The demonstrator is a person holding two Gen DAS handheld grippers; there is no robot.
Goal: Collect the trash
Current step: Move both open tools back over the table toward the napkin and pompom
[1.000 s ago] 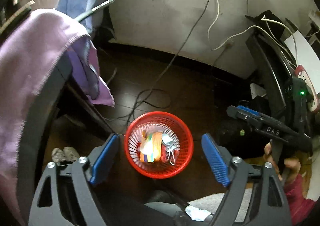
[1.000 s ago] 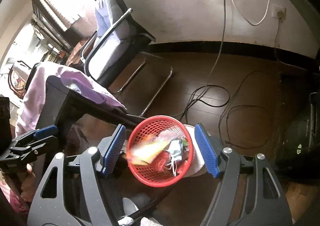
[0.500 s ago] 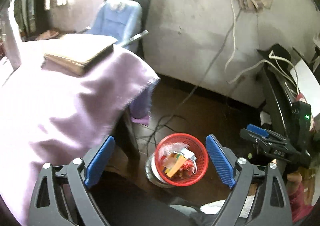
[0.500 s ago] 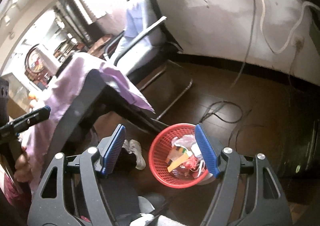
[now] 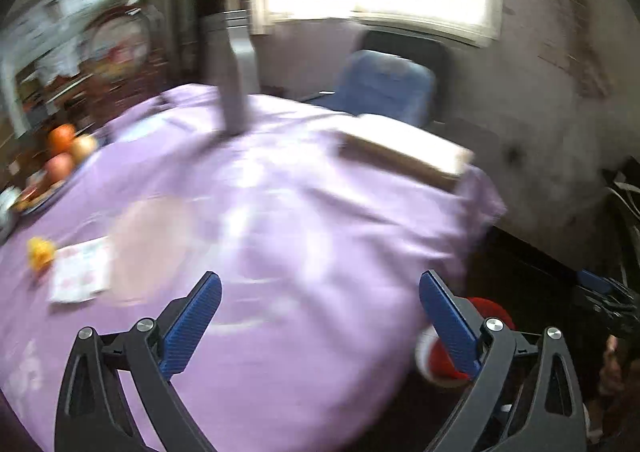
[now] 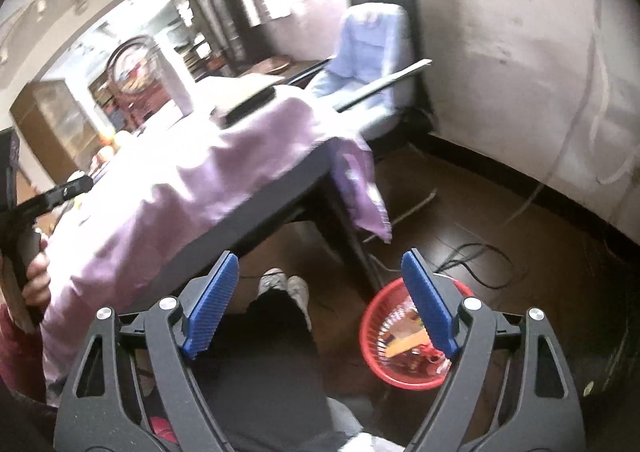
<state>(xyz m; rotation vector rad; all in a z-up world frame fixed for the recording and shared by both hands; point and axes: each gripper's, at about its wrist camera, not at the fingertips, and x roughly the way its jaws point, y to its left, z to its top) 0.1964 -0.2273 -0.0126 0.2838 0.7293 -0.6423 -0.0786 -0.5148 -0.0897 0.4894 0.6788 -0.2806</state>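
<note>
A red mesh basket with several pieces of trash stands on the dark floor by the table; only its rim shows in the left wrist view. My left gripper is open and empty above the purple-clothed table. A yellow crumpled scrap and a white printed paper lie on the cloth at the left. My right gripper is open and empty, above the floor beside the table, with the basket behind its right finger.
A notebook lies at the table's far right corner. A plate of fruit sits at the far left. A grey post stands on the table. A blue-cushioned chair is by the wall. Cables lie on the floor.
Both grippers have risen and swung left, away from the basket. The left wrist view now looks across the tabletop; the right one sees the table's side. Both stay open and empty.
</note>
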